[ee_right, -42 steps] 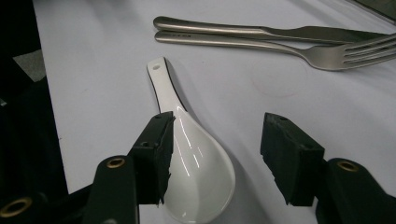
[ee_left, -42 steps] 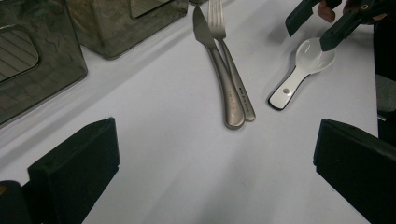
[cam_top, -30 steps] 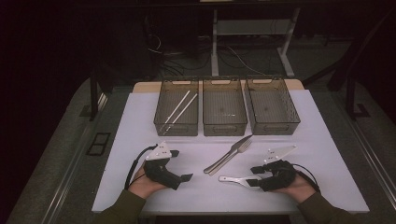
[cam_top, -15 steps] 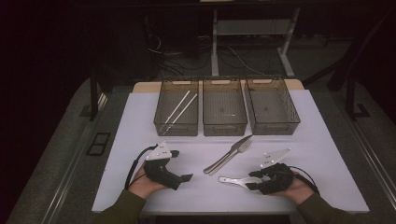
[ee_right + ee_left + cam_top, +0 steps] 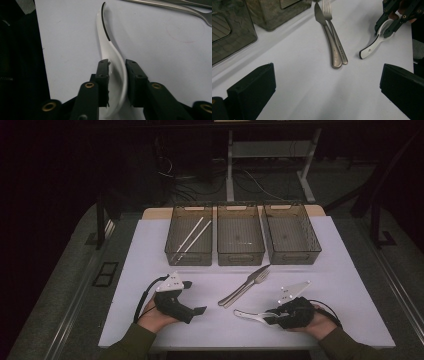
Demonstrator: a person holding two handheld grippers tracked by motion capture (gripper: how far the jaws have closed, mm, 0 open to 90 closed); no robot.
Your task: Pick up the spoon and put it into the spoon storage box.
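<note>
Right gripper view: curved glossy white spoon [image 5: 112,57]

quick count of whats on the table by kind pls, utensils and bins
Chopsticks: 2, in the left bin
Metal knife: 1
Metal fork: 1
White spoon: 1, between the right gripper jaws
Mesh bins: 3
Total: 8

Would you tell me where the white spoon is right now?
In the high view the white spoon lies at the table's near right, bowl between the right gripper pads, just below the knife and fork.
</note>
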